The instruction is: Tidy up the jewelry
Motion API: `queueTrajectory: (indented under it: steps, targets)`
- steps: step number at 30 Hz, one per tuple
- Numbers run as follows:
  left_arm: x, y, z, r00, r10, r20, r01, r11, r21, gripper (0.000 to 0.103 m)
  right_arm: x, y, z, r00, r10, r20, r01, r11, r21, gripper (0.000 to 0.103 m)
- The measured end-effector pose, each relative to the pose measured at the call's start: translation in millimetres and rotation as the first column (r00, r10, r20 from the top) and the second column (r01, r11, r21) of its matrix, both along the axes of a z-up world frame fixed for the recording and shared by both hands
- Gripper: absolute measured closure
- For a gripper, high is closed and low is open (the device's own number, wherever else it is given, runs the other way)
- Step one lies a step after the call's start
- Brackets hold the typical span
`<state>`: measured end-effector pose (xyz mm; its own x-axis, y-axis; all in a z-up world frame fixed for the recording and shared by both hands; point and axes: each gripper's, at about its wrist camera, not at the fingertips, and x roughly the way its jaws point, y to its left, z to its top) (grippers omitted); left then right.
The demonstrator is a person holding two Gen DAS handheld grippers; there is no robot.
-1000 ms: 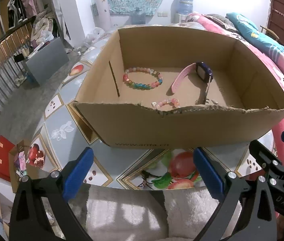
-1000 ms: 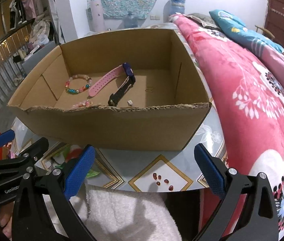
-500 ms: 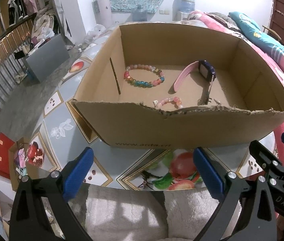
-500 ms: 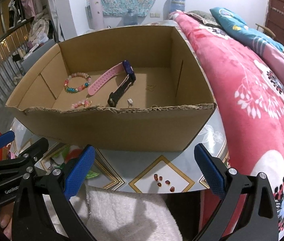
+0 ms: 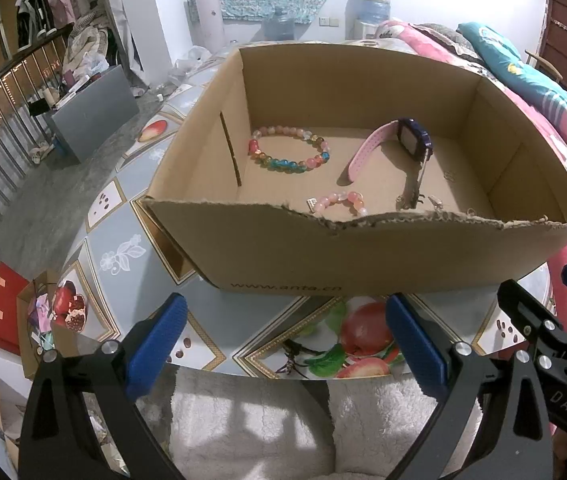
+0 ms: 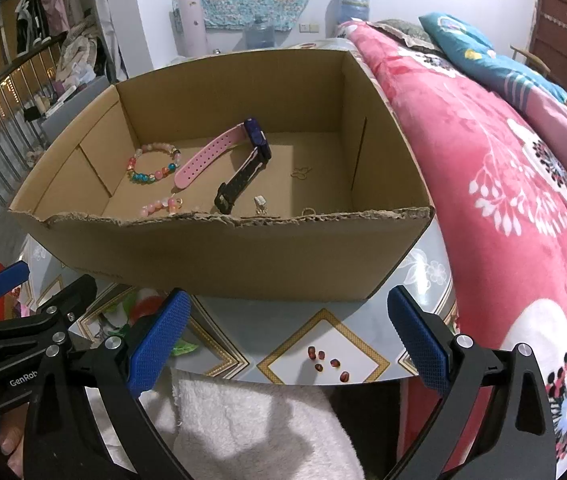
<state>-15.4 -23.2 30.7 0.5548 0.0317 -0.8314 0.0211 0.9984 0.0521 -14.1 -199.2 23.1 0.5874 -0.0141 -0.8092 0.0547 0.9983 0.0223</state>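
While both grippers, left (image 5: 283, 344) and right (image 6: 287, 340), are hovering spread and empty near the box (image 5: 363, 256), reaching over its torn near wall is looking wise.

bracelets (image 5: 288, 151) and watch (image 5: 399, 148) inside cardboard box (image 5: 363, 256)

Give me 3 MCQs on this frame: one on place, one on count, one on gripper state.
1. Where is the watch?
A. on the table
B. inside the cardboard box
C. on the bed

2. How many beaded bracelets lie in the box?
A. one
B. two
C. four

3. What state are both grippers in?
A. open, empty
B. shut on a bracelet
C. shut on the watch

Key: B, it rests on the box floor; B, a multicolour bracelet and a small pink bracelet; A, left gripper and right gripper show wide gaps holding nothing.
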Motion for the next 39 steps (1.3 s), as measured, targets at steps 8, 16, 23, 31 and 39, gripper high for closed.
queueTrajectory:
  steps: [8,16,23,31,39]
  targets:
    - [0.6,0.1,0.5,1.0,0.0,0.002,0.0,1.0,0.001,0.006,1.1,0.0,0.7,1.0,-0.002,0.002,0.002,1.0,-0.002,0.008]
    - [0.8,-0.2,0.9,1.0,0.0,0.001,0.0,1.0,0.004,0.006,1.0,-0.4,1.1,1.0,-0.006,-0.002,0.006,1.0,0.0,0.008]
    - [1.0,-0.4,1.1,1.0,0.0,0.002,0.0,1.0,0.006,0.006,-0.3,-0.6,1.4,1.0,-0.009,0.0,0.009,1.0,-0.002,0.008]
    - [1.2,-0.8,1.5,1.0,0.0,0.003,0.0,1.0,0.005,0.006,0.3,-0.8,1.2,1.0,-0.009,0.0,0.009,1.0,-0.003,0.008]
    - [0.8,-0.7,1.3,1.0,0.0,0.002,0.0,1.0,0.005,0.006,-0.4,-1.5,1.2,1.0,-0.011,-0.002,0.011,1.0,0.0,0.008]
